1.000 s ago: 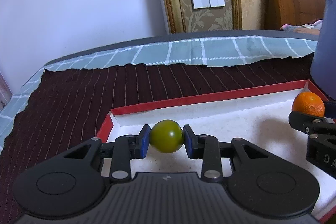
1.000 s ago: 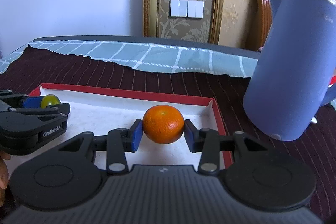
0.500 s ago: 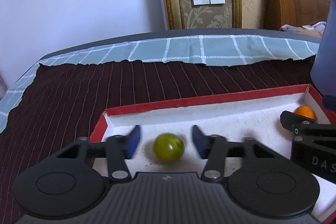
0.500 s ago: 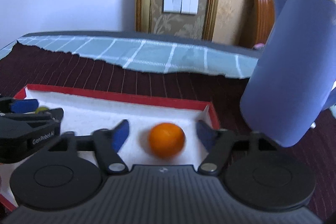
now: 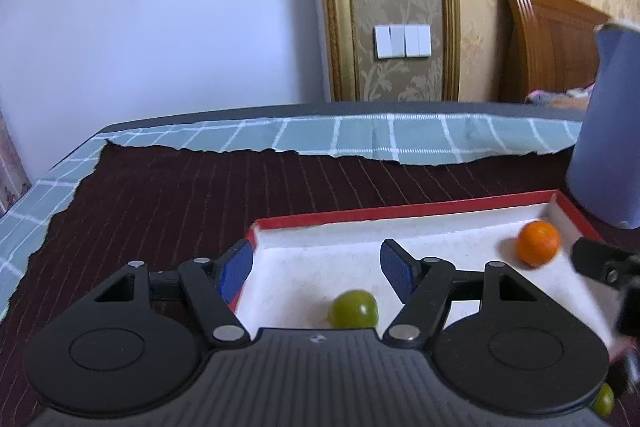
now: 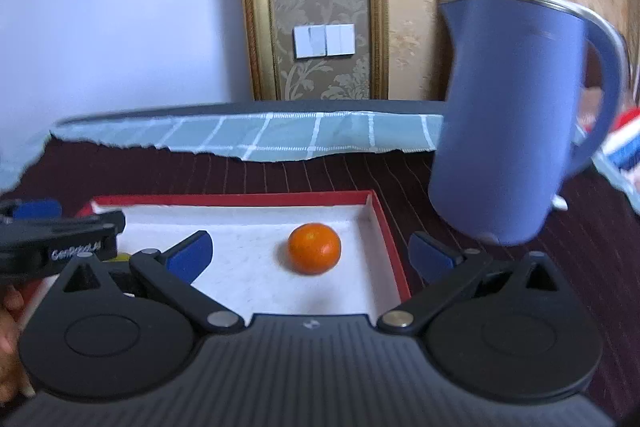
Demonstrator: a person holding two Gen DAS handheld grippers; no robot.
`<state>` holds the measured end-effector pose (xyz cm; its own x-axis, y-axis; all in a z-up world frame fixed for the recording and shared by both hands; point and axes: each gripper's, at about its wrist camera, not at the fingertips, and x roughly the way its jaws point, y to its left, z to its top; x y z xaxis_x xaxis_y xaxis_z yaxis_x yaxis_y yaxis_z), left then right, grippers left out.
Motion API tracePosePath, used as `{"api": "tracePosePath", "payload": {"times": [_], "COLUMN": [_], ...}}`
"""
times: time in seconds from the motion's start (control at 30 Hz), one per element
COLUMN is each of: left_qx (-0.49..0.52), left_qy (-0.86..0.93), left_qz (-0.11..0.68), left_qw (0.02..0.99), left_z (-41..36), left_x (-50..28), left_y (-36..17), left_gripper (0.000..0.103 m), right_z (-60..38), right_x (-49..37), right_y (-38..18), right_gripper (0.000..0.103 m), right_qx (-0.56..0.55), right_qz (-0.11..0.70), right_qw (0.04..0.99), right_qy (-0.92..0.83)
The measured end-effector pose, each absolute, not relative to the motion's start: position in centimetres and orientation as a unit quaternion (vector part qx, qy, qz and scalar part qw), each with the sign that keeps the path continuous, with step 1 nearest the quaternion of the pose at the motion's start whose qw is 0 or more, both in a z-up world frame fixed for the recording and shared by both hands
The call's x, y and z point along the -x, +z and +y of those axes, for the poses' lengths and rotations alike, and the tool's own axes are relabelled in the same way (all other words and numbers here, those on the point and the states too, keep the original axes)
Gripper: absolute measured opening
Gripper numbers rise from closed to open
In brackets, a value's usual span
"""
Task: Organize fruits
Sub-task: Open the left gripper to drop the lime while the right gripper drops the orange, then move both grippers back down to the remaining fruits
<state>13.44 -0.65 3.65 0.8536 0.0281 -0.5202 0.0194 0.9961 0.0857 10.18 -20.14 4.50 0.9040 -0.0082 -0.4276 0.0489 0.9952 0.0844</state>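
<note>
A red-rimmed tray with a white floor lies on the dark striped cloth. A small green fruit rests in its near left part, an orange in its right corner. My left gripper is opening. The green fruit lies low between its fingers, touching neither blue pad. In the right wrist view my right gripper is opening wide around the orange, well apart from both pads. The left gripper shows at the left over the tray.
A tall blue kettle stands just right of the tray. Another green fruit lies at the lower right, half hidden. A teal checked cloth covers the table's far edge. A person's hand shows at the left.
Both grippers were shut on their fruits and have let go. The jaws spread and both grippers drew back and up. The green fruit and the orange now lie in the tray.
</note>
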Motion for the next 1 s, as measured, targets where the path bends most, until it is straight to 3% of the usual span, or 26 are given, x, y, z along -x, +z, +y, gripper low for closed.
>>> {"api": "tracePosePath", "payload": {"times": [0.17,0.4,1.0], "left_qx": [-0.012,0.004,-0.047], "left_qy": [-0.007,-0.028,-0.033], "left_qz": [0.251,0.239,0.244], "left_qw": [0.968,0.971,0.968], "left_z": [1.6,3.3,4.6], "left_x": [-9.1,-4.1,1.4], "left_y": [4.2,3.5,-0.8], "left_gripper": [0.078,0.079,0.079], "right_z": [-20.9,-19.2,-18.8], "right_x": [-5.4,0.4,5.2], "right_y": [4.6,3.1,-1.6], "right_gripper": [0.103,0.103,0.103], "right_qx": [-0.082,-0.024,0.014], "right_qz": [0.189,0.139,0.182], "right_qw": [0.979,0.989,0.983], "right_qy": [-0.008,-0.039,-0.004]}}
